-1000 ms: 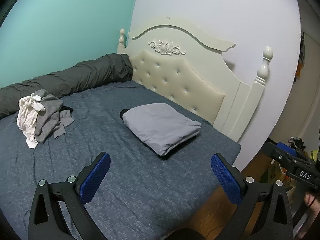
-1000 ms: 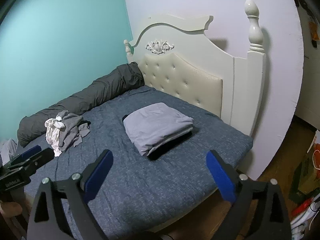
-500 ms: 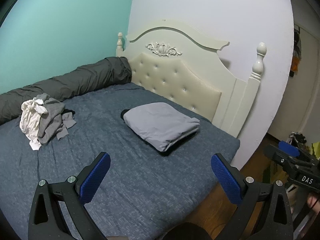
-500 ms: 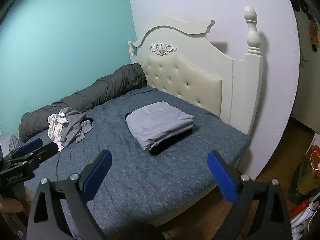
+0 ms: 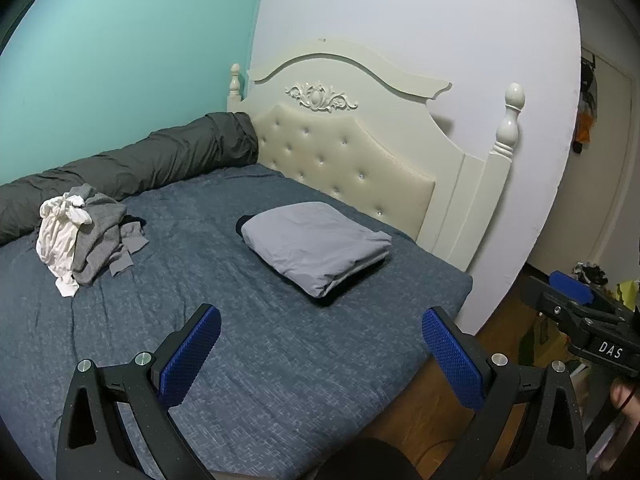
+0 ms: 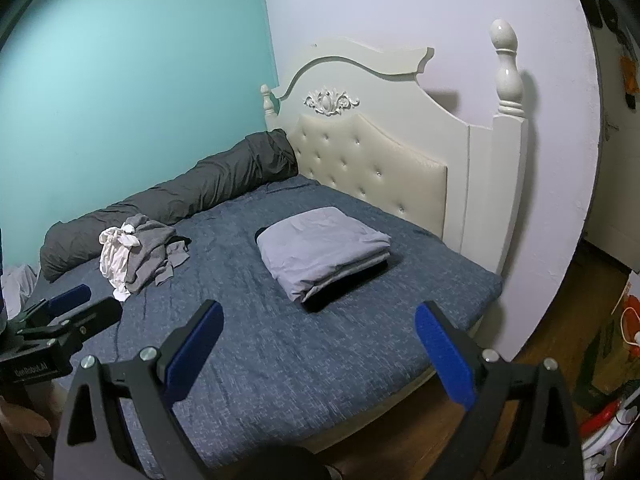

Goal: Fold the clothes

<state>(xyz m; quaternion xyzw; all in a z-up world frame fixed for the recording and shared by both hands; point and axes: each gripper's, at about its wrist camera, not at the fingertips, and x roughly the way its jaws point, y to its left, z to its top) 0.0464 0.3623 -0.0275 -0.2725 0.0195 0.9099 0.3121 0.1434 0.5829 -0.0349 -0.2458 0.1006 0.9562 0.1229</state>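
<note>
A neat stack of folded clothes, grey on top and black below (image 5: 316,246) (image 6: 324,254), lies on the blue bed near the headboard. A crumpled pile of grey and white clothes (image 5: 82,236) (image 6: 136,254) lies further left. My left gripper (image 5: 320,350) is open and empty, held above the near edge of the bed. My right gripper (image 6: 318,344) is open and empty too, also over the bed's near edge. Each gripper shows at the edge of the other's view, the right one (image 5: 576,312) and the left one (image 6: 60,320).
The bed (image 5: 260,352) has a cream tufted headboard (image 5: 348,152) with a post (image 5: 508,120). A long dark grey bolster (image 5: 132,172) lies along the teal wall. Wooden floor (image 6: 560,312) and clutter (image 6: 616,360) lie to the right.
Both grippers have drawn back and away from the bed a little, so the bed and clothes look slightly smaller. Both stay open. The clothes have not moved.
</note>
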